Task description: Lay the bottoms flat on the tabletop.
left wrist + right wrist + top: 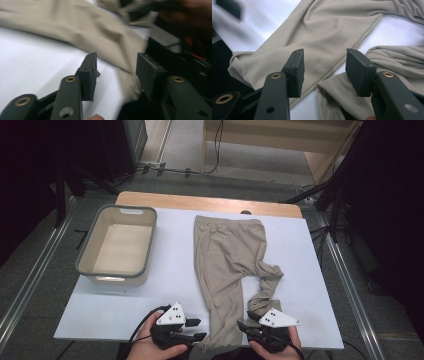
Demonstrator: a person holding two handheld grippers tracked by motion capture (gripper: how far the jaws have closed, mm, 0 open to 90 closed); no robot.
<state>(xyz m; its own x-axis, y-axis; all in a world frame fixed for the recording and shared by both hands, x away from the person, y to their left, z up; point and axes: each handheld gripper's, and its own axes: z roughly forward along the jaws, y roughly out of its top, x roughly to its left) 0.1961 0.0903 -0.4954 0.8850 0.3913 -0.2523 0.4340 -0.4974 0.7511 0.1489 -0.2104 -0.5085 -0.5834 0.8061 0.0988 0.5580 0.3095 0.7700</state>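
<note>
Far left on the white table sheet [170, 270]: a grey-rimmed, cream-walled plastic bin [118, 245], well apart from the work, likely the place for the garment once folded.

Next along, at the near table edge: left gripper [198, 329], jaws parted and released, nothing between the pads [90, 75]. Hem of the straight leg just ahead and to the right of those jaws in the left gripper view, cloth near the right pad but not pinched.

Centre: beige ribbed-knit stretch trousers [225, 265], waistband at the far edge, one leg flat and running toward the person, the other bunched and twisted near the right hand.

Right: right gripper [244, 326], jaws likewise parted, gripping nothing. In the right gripper view, straight leg [322, 32] under and beyond the left jaw, crumpled leg [397, 62] under the right jaw, bare sheet showing in the gap between.

Judged best for the step in hand, taking hold of the leg ends: lower each pair of jaws onto one hem only, one pad sliding under the cloth. Close fully before lifting. Keep both hands level to avoid more twist. Straighten the bunched leg first; otherwise folds likely to lock in.
</note>
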